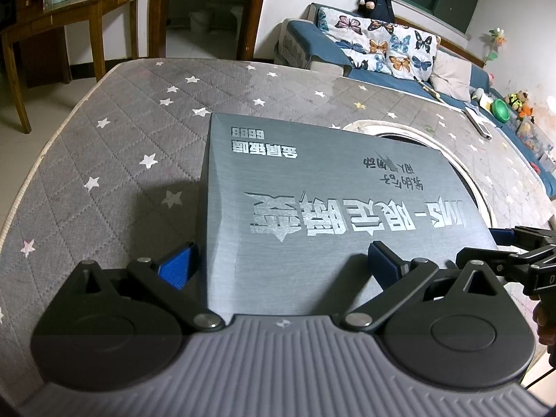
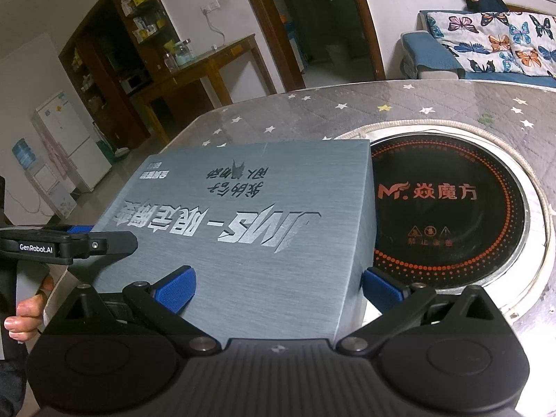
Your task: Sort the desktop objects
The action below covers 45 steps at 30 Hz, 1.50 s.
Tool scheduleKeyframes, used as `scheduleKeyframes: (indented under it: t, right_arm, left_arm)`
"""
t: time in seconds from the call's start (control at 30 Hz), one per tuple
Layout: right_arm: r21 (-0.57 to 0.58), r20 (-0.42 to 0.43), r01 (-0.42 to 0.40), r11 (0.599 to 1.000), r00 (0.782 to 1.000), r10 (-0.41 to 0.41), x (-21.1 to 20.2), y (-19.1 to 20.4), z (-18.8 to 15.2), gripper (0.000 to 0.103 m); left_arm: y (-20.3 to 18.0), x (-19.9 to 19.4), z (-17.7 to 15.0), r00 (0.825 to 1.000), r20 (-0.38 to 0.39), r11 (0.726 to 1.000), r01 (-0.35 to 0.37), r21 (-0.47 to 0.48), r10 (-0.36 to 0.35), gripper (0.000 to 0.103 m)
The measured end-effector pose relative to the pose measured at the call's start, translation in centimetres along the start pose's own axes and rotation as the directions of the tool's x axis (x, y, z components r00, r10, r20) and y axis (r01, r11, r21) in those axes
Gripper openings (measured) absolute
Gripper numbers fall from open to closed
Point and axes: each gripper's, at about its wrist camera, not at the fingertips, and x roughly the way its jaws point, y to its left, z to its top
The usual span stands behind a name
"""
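Two grippers meet one grey box, which lies flat on the star-patterned table with one corner overlapping the rim of the round induction hob set into the tabletop. The box's long axis runs across in front of both grippers, printed face up.

The left gripper sits low at the box's near left corner, fingers spread wide. One blue pad hangs outside the left edge while the other lies over the lid, so the corner sits between them, ungripped as far as I can tell.

The right gripper straddles the box's right end, fingers wide, one pad over the lid and the other just beside the hob-side wall. Whether either pad presses the cardboard I cannot tell.

Both tools point forward and level, held by hands below. Neither is plainly nearer; the coming move likely turns on closing across these near corners to lift or slide the box off the hob.
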Motion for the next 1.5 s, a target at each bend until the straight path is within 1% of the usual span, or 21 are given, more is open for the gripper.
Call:
scheduleKeyframes:
  t: [0.5, 0.97, 1.2, 1.5]
  right_arm:
    - [0.004, 0.000, 0.000, 1.000, 1.000, 0.000, 0.2, -0.1, -0.2, 0.103]
    - [0.013, -0.001, -0.005, 1.000, 1.000, 0.005, 0.4, -0.2, -0.2, 0.103]
    - [0.015, -0.002, -0.005, 1.000, 1.000, 0.005, 0.3, -0.4, -0.5, 0.103]
    - [0.017, -0.002, -0.007, 1.000, 1.000, 0.007, 0.3, -0.2, -0.6, 0.103]
  left_arm:
    - [0.3, 0.0, 0.0, 1.000, -0.008, 1.000, 0.001, 0.001, -0.001, 0.102]
    - [0.2, 0.1, 0.0, 1.000, 0.001, 1.000, -0.005, 0.010, 0.005, 0.102]
    - [-0.3, -0.2, -0.4, 1.000, 0.022, 0.999, -0.023, 0.044, 0.022, 0.102]
    - [-0.9, -0.9, -0.5, 0.996, 0.075, 0.994, -0.049, 0.095, 0.042, 0.102]
